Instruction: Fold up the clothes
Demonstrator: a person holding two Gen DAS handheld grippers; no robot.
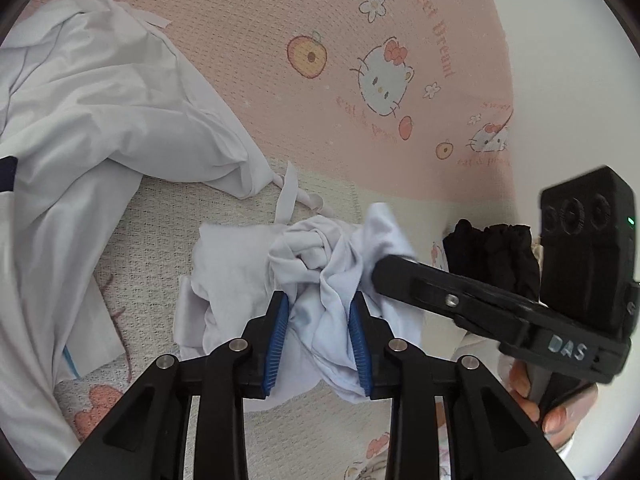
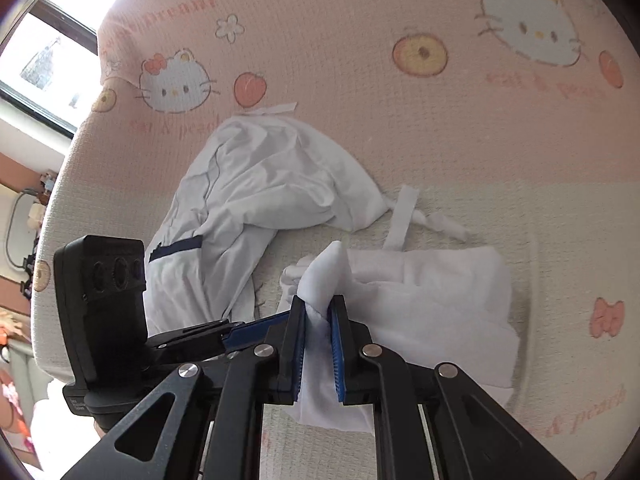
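Observation:
A small crumpled white garment (image 1: 236, 276) lies on the cream band of the bed cover. My left gripper (image 1: 319, 300) is shut on a bunched fold of it, which fills the space between the blue pads (image 1: 280, 340). My right gripper (image 1: 382, 272) reaches in from the right and touches the same bunch. In the right wrist view my right gripper (image 2: 319, 304) is shut on a raised peak of the small garment (image 2: 440, 292). The left gripper (image 2: 256, 330) sits just to its left. A larger white garment with navy trim (image 1: 100, 120) (image 2: 260, 184) lies rumpled farther back and left.
A pink and cream bed cover (image 1: 340, 8) (image 2: 440, 128) printed with cats and peaches spans both views. A dark bunched cloth (image 1: 492, 256) lies at the right, behind the right gripper. A hand (image 1: 532, 400) holds the right gripper's handle. A window (image 2: 44, 48) shows far left.

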